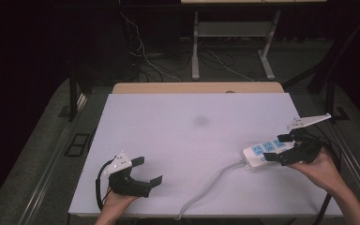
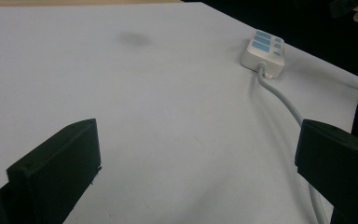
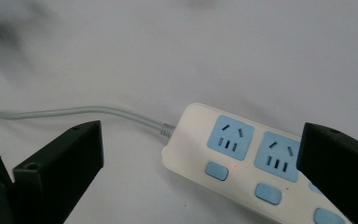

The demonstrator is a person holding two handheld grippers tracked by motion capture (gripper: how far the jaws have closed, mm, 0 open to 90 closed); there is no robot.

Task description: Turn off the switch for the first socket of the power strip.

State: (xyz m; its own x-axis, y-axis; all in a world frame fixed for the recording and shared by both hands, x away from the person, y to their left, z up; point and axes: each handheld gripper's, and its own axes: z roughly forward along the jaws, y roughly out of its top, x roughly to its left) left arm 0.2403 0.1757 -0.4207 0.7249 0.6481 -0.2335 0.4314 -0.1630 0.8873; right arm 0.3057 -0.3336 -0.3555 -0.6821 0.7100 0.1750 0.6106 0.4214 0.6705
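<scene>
The power strip lay flat on the white table near its right edge, angled so that its far end ran under your right gripper, and that end was hidden in the high view by the black jaws and your right hand. Its pale body carried blue sockets with blue switches beside them; in the right gripper view two sockets showed whole, while the rest of the row was cut off by the frame and the right-hand jaw. A tiny red dot sat near the first switch, too small to make out as a lamp or a reflection. The grey cord left the strip's near end, curved across the table towards you and dropped over the front edge, where its end was out of sight. Your right gripper's jaws stood wide apart, one on each side of the strip, clamped on nothing; whether either jaw touched the casing could not be told. Your right wrist came in low from the bottom right corner, the hand wrapped around the tool. Your left gripper rested well apart from the strip, near the front left of the table, its jaws likewise spread and holding nothing, pointing across the bare surface. A faint dark smudge marked the table's middle.
</scene>
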